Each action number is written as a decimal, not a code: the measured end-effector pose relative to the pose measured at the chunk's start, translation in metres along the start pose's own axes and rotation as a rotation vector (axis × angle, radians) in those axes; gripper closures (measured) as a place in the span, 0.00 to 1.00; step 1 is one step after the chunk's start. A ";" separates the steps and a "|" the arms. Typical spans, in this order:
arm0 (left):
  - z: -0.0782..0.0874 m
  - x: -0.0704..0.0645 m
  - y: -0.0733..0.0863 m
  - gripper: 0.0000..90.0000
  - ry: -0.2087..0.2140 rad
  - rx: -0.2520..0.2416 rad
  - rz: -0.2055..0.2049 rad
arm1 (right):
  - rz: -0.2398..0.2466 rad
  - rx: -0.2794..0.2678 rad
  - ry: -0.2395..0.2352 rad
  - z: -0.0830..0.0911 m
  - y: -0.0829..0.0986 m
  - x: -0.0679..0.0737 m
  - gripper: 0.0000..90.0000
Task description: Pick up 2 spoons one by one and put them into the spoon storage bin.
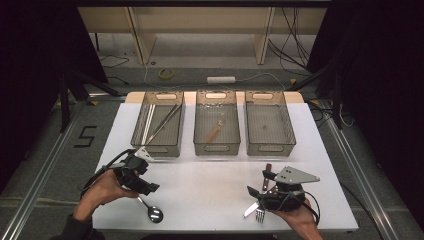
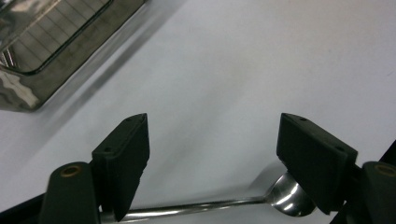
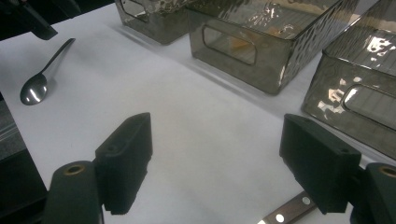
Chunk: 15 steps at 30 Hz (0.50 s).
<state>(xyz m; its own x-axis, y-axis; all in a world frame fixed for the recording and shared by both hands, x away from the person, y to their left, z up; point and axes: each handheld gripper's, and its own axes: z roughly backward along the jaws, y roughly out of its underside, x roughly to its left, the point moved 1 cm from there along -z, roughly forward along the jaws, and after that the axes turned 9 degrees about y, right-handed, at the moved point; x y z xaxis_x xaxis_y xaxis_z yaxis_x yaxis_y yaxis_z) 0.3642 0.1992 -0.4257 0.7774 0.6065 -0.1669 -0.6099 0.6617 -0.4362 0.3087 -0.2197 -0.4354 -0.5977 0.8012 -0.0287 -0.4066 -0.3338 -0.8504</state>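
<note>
Left hand-held gripper spread wide over spoon; drop lower, pinch mid-handle squarely. Right hand-held gripper also spread, above knife.

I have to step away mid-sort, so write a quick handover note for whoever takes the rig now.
Left gripper: open, holding nothing, jaws straddling the spoon that lies on the white table near the front edge.
Right gripper: open, holding nothing, over the knife and the fork at the front right.
Done, judging by the bins: left bin holds long metal utensils, middle bin holds a wooden-handled piece, right bin looks empty.
Left: spoon, knife and fork are on the table, not yet binned. Likely next: close on the spoon.
</note>
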 end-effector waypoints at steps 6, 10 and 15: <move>0.001 0.000 0.005 0.28 0.007 0.023 -0.006 | -0.001 0.001 0.000 0.000 0.000 0.000 0.29; 0.001 0.000 0.008 0.28 0.007 0.042 -0.015 | 0.000 0.001 -0.001 0.000 0.000 0.000 0.29; -0.001 0.001 0.013 0.28 0.009 0.065 -0.019 | -0.003 -0.001 -0.001 -0.001 0.000 -0.001 0.29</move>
<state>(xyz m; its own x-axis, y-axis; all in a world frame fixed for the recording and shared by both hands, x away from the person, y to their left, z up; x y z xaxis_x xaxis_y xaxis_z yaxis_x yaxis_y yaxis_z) 0.3574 0.2077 -0.4321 0.7902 0.5897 -0.1668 -0.6032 0.7004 -0.3815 0.3094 -0.2201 -0.4361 -0.5974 0.8016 -0.0251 -0.4082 -0.3309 -0.8508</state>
